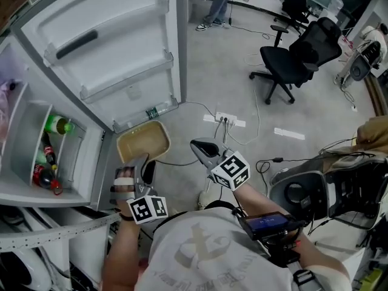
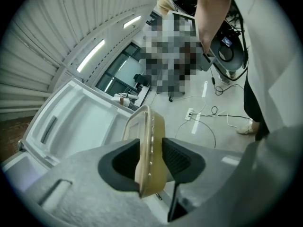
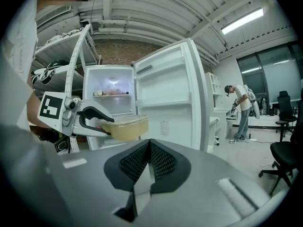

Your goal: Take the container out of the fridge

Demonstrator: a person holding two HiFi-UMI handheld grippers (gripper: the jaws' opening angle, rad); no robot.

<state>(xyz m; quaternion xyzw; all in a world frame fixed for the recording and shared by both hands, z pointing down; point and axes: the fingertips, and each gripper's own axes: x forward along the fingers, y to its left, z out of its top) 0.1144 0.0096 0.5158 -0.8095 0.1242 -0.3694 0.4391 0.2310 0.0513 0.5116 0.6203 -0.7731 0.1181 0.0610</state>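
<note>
With left gripper [image 1: 140, 170], jaws partway apart, clamps the near wall of the tan container [image 1: 143, 140], one pad on each side. Holds it level beyond the fingertips, outside the fridge [image 1: 29, 139], over the floor just below the open door [image 1: 115, 53]. Right gripper [image 1: 205, 148] beside it, apart, closed on nothing.
</note>
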